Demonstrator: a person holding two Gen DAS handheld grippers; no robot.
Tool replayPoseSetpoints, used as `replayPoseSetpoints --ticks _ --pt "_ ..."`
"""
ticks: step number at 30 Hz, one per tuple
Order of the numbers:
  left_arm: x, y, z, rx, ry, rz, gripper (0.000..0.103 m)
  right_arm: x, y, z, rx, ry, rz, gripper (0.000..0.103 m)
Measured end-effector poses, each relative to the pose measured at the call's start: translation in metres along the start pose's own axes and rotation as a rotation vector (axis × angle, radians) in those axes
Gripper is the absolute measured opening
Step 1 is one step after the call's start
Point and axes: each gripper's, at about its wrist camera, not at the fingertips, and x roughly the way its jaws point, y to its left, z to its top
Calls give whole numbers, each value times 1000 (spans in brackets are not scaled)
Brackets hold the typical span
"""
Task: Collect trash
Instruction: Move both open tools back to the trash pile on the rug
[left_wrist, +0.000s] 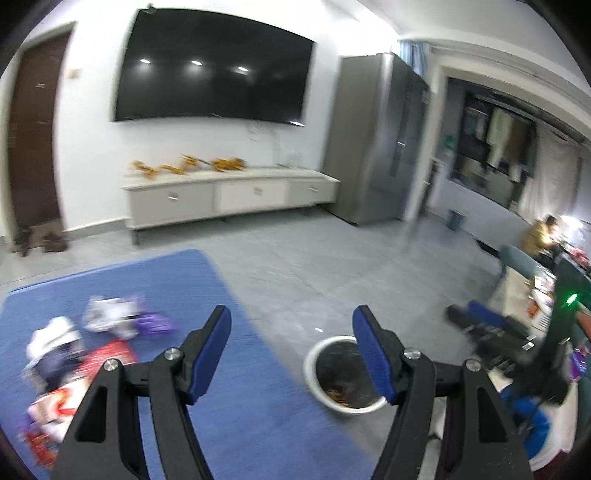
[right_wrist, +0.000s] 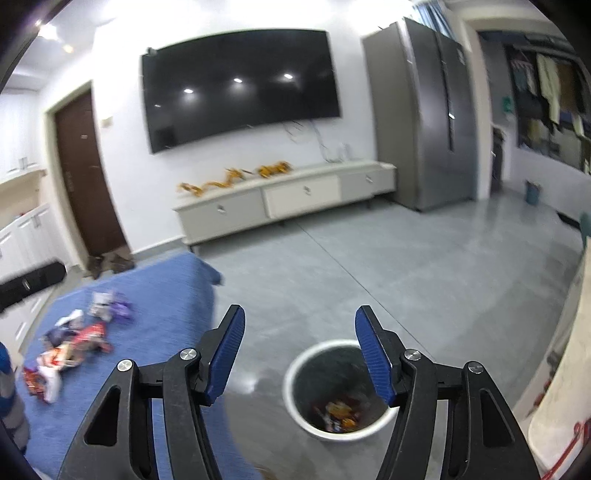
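Wrappers (left_wrist: 74, 354) on mat motion-blurred; bin (right_wrist: 295, 373) contents indistinct.

Right gripper (right_wrist: 300, 354) with nothing between its parted blue pads, above a white bin (right_wrist: 295, 397) on grey floor.

The bin sits at lower centre, with colourful wrappers (right_wrist: 338, 415) at its bottom. A heap of loose trash (right_wrist: 70, 347) lies on the blue mat (right_wrist: 162, 291) at lower left. Across the upper frame, a dark television (right_wrist: 240, 88) hangs above a low white cabinet (right_wrist: 284, 199), with a grey refrigerator (right_wrist: 428, 122) at upper right.

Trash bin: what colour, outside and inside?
The trash bin has a white outside and rim and a dark inside with wrappers at the bottom; it shows best in the right wrist view.
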Motion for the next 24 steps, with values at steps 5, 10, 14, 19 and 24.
replayPoseSetpoints --ticks 5,10,14,19,24 --pt "-57 70 -28 -70 -55 118 67 -25 52 15 -79 -30 83 62" --pt "-96 143 -62 -154 -70 222 67 -37 99 17 -132 -30 172 63" --pt "-113 191 -93 -188 -61 340 67 -34 140 14 -168 -2 245 64" --pt "-115 230 -130 -249 -10 390 67 -10 193 -5 -199 102 358 64" --pt "-93 240 -151 -257 43 396 66 35 244 -30 -247 227 432 64"
